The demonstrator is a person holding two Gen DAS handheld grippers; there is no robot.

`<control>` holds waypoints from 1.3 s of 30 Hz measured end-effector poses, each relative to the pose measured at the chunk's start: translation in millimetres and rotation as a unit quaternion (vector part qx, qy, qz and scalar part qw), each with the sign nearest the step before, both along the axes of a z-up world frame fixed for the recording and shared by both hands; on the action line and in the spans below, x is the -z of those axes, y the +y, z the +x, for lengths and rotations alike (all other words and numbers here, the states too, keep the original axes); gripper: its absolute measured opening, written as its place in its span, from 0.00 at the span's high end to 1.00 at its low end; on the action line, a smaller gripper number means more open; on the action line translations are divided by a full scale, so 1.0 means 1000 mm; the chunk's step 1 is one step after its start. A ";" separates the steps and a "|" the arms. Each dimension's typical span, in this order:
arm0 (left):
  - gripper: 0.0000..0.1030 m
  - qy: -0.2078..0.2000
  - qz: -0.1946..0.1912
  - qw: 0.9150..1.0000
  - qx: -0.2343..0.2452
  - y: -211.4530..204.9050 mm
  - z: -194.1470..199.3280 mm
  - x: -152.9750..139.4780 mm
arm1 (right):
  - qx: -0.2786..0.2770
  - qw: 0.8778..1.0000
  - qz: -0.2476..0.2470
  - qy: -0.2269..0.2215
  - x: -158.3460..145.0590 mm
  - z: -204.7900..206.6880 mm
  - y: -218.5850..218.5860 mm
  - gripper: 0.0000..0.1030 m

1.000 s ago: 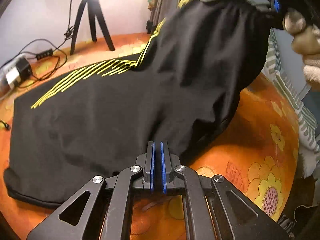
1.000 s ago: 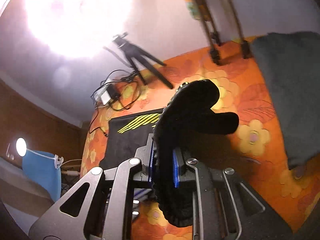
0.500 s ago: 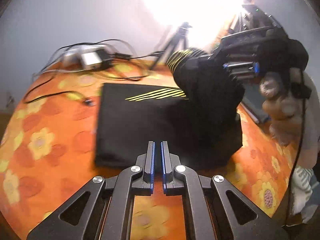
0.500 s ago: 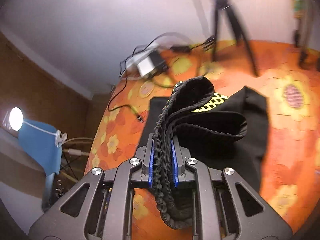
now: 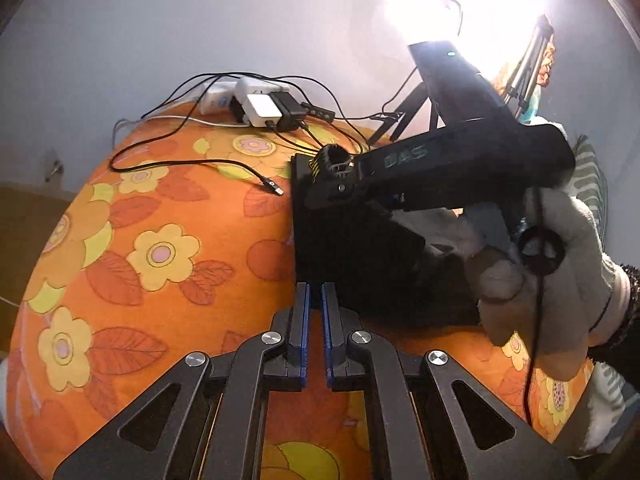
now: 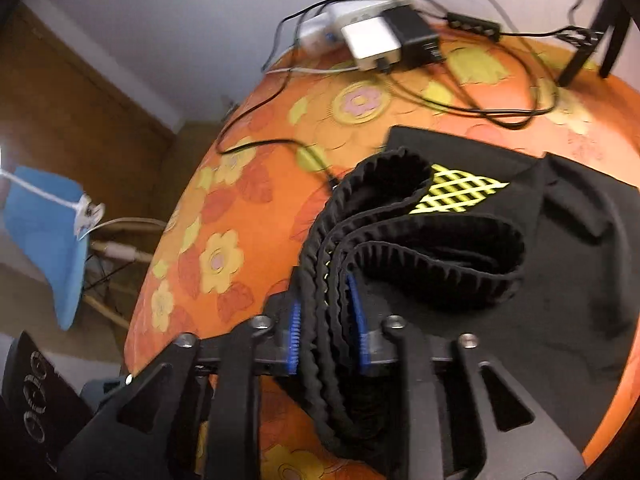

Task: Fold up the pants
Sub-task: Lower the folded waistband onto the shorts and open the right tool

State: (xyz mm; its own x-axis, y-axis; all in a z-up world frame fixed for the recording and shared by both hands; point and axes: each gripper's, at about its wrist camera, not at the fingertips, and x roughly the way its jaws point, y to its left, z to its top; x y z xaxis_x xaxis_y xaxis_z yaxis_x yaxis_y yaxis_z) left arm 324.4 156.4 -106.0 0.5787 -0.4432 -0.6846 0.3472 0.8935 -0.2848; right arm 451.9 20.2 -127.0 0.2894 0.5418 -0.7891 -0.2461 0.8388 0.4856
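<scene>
Right tongs (image 6: 326, 320) clamped on waistband, pants (image 6: 560, 280) half-folded on desk (image 6: 240, 208). Left tongs (image 5: 315, 320) nearly closed, empty, at pants edge. Risk: bunched waistband slipping, top layer landing crooked w/ creases.

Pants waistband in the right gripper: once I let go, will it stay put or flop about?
Probably floppy: the ribbed waistband curls in soft loops beyond the right gripper. It should slump onto the folded pants beneath, not spring away. Likely light; the cloth drapes and creases freely.
</scene>
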 end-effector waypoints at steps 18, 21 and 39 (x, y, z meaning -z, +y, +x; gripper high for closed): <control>0.62 -0.034 0.049 0.998 0.016 -0.043 0.013 -0.007 | 0.066 0.995 -0.018 -0.075 -0.038 -0.021 -0.162 0.46; 0.62 -0.016 0.079 0.997 0.004 -0.046 0.023 0.008 | 0.061 0.995 -0.043 -0.065 -0.019 -0.023 -0.164 0.46; 0.60 -0.036 0.067 0.997 0.028 -0.073 0.063 -0.035 | -0.121 0.986 -0.090 -0.074 0.013 -0.109 -0.111 0.68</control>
